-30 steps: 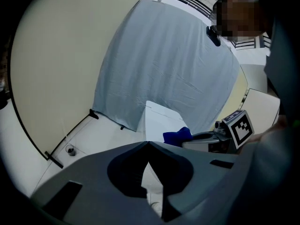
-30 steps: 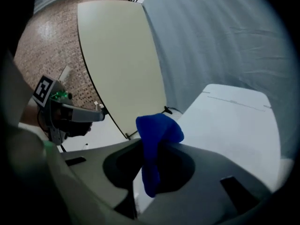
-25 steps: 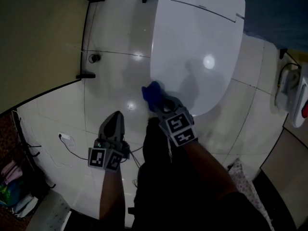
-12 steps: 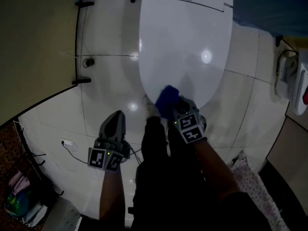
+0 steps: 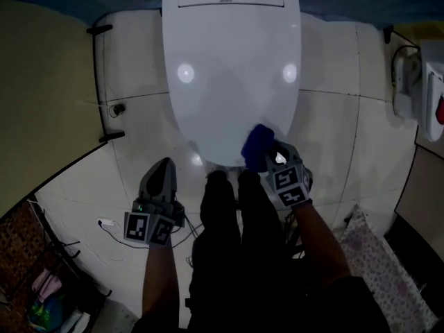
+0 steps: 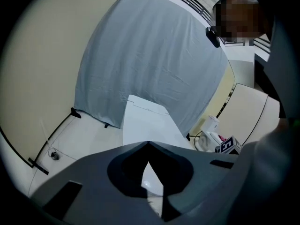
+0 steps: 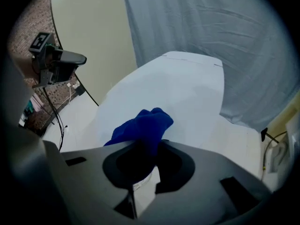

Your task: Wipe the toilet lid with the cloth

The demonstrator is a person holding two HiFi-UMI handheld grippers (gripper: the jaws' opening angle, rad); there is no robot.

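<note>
Mid-wipe: right gripper [image 5: 269,157], fingers grasping cloth [image 5: 258,142], at lid's [image 5: 229,61] 5 o'clock edge; next sweep probably toward 12; left gripper [image 5: 164,165] clenched, empty.

White lid [image 5: 229,68]: shut, glossy, two light glints across its middle, rounded front end nearest. Blue cloth [image 5: 258,141]: bunched up, touching the lid's front right edge, pinched in the right claw [image 5: 269,158].

1. One toilet lid [image 5: 229,68], white and shut.
2. One blue cloth [image 5: 258,141], at the front edge of the lid.
3. Two grippers: left gripper [image 5: 164,166], right gripper [image 5: 272,155].
4. Two light spots [image 5: 185,73] on the lid.
5. One grey sheet [image 6: 150,55].
6. One white cable [image 5: 104,223].
</note>
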